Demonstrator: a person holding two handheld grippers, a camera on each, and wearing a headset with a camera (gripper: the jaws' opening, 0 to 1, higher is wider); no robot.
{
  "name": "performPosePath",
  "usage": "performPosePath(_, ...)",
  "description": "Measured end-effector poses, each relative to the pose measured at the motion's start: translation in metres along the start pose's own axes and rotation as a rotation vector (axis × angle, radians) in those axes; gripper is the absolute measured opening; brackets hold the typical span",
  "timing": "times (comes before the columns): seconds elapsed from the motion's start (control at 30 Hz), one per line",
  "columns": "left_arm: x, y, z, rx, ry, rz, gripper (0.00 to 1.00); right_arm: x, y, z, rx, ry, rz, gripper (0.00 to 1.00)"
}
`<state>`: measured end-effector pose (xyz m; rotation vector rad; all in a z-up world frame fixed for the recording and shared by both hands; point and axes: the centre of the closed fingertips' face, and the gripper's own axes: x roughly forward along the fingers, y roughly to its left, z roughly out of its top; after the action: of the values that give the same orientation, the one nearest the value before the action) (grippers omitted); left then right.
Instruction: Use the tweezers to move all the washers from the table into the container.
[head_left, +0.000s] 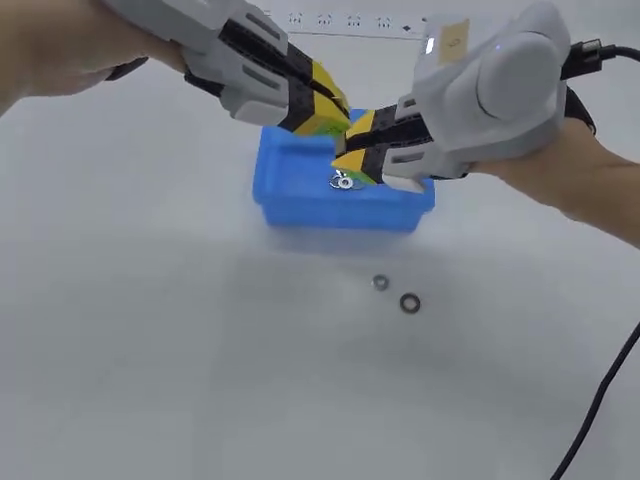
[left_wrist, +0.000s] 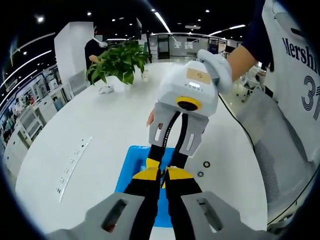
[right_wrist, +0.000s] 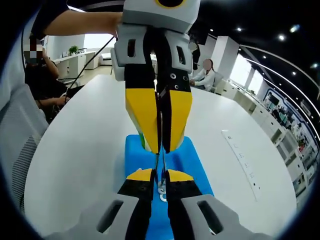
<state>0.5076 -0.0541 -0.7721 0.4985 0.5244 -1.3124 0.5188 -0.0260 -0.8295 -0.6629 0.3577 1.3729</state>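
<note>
— Which step is in hand here?

— The drop, I think. Both grippers meet above the blue container (head_left: 300, 205). The left gripper (head_left: 338, 112) has its jaws clenched on the tweezers (right_wrist: 160, 162). The right gripper (head_left: 352, 165) has its jaws pressed together around the thin legs lower down, as far as the right gripper view lets me see. The tips hang over the inside of the container.

— And what must be moved, where is it?

— A few stored washers (head_left: 343, 181) lie in the container, just under the right gripper. I cannot tell if one of them is between the tweezer tips or already on the floor. Two washers (head_left: 380, 283) lie on the table (head_left: 150, 330), near each other, in front of the container and apart from it.

— What does the next move ask?

— In my judgement, the right jaws must loosen so the tweezers open. Then the tool goes over the front wall and down to the nearer washer. The washers are flat, so the tips must come very low.

— Anything in the way?

— Only that front wall. A black cable (head_left: 600, 400) lies at the right, well apart, and a power strip (head_left: 340, 22) lies behind the container
</note>
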Motion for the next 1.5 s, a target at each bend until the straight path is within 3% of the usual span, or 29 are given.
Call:
performPosePath(0.3, 0.01, 0.002, -0.011, -0.032, -0.008, -0.016, 0.08, 0.006, 0.004, -0.011, 0.01, 0.018, 0.023, 0.1)
performPosePath(0.77, 0.007, -0.001, -0.009, -0.026, -0.005, -0.006, 0.08, 0.003, 0.006, -0.008, 0.007, 0.02, 0.011, 0.11)
performPosePath(1.0, -0.004, -0.007, 0.001, -0.016, -0.013, 0.007, 0.08, -0.008, 0.009, 0.005, -0.01, 0.007, 0.001, 0.11)
performPosePath(1.13, -0.012, -0.014, 0.013, 0.0, -0.023, 0.02, 0.08, -0.018, 0.012, 0.014, -0.022, -0.003, -0.009, 0.11)
performPosePath(1.3, -0.019, -0.031, 0.028, 0.022, -0.035, 0.025, 0.08, -0.033, 0.02, 0.022, -0.039, -0.015, -0.018, 0.11)
performPosePath(1.5, -0.023, -0.051, 0.038, 0.038, -0.035, 0.021, 0.07, -0.044, 0.035, 0.027, -0.052, -0.021, -0.018, 0.11)
